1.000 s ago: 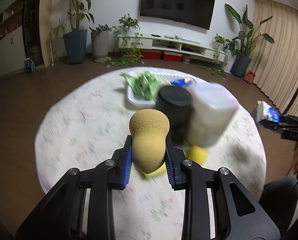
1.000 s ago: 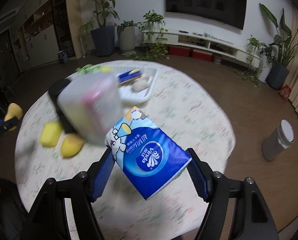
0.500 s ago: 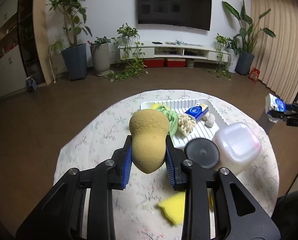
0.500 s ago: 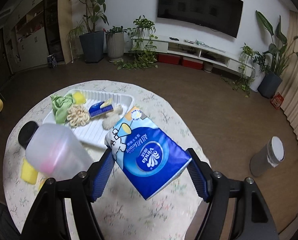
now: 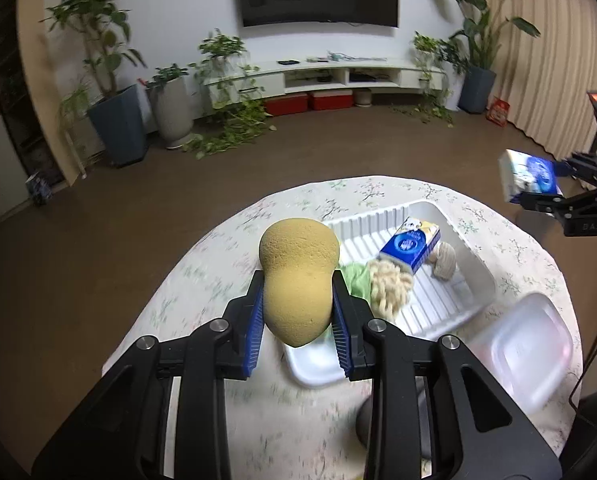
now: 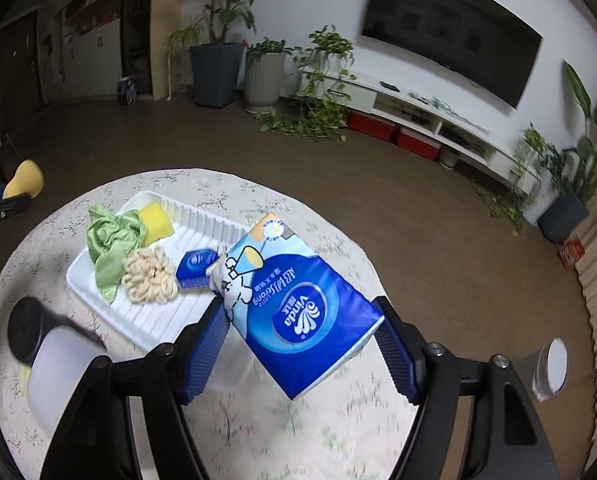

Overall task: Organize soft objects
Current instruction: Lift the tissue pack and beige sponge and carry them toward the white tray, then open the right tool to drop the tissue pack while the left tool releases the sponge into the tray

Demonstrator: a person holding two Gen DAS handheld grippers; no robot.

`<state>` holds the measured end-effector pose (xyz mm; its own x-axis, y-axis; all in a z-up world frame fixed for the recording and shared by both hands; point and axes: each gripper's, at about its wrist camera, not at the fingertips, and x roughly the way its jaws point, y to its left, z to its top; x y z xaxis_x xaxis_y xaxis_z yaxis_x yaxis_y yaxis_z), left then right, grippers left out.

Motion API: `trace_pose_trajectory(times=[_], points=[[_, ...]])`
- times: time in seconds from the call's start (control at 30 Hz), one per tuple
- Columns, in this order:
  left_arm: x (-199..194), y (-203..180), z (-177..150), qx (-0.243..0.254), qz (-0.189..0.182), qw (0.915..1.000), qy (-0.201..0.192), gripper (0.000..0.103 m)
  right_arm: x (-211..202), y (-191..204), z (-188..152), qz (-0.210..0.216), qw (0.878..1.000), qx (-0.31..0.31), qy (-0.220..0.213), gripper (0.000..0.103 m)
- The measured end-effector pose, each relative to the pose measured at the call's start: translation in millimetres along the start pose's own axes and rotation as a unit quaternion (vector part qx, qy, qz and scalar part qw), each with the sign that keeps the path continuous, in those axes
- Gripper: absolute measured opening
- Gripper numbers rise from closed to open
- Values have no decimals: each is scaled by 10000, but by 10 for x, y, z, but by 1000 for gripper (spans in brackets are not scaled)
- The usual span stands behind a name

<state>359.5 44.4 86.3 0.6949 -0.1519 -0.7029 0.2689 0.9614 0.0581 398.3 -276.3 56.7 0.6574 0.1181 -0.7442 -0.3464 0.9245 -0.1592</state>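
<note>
My left gripper point(image 5: 298, 312) is shut on a tan pear-shaped sponge point(image 5: 297, 276), held above the near left end of the white ribbed tray point(image 5: 474, 268). My right gripper point(image 6: 302, 340) is shut on a blue tissue pack point(image 6: 298, 308), held over the tray's right end. In the tray point(image 6: 202, 220) lie a green cloth point(image 6: 110, 240), a yellow sponge point(image 6: 156, 220), a cream knitted scrubber point(image 6: 150, 276) and a small blue tissue pack point(image 6: 196, 266). A beige ball point(image 5: 444, 260) also rests in the tray. The left wrist view shows the right gripper point(image 5: 538, 186) at the right edge.
The tray sits on a round table with a floral cloth point(image 6: 258, 420). A translucent plastic jar with a black lid point(image 6: 54, 356) lies near the table's front. Bits of yellow sponge point(image 6: 26, 384) peek out beside it. Brown floor surrounds the table; a metal bin point(image 6: 550, 368) stands to the right.
Both grippers, each keeping its load, have swung up and forward over the table, so the tray now sits close under them and the jar has dropped toward the lower frame edges.
</note>
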Motion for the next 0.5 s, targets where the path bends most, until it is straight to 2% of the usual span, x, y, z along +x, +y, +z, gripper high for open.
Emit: trace_pose_trajectory(times=[0.13, 0.27, 0.5], points=[[303, -82, 204, 250, -304, 9991, 172, 28, 267, 112, 214, 196, 9995, -211, 106, 74], [670, -252, 372, 512, -612, 9955, 508, 28, 526, 230, 332, 460, 9978, -367, 302, 74], [1140, -526, 329, 742, -935, 9884, 937, 28, 870, 468, 288, 1114, 9891, -678, 682, 74]])
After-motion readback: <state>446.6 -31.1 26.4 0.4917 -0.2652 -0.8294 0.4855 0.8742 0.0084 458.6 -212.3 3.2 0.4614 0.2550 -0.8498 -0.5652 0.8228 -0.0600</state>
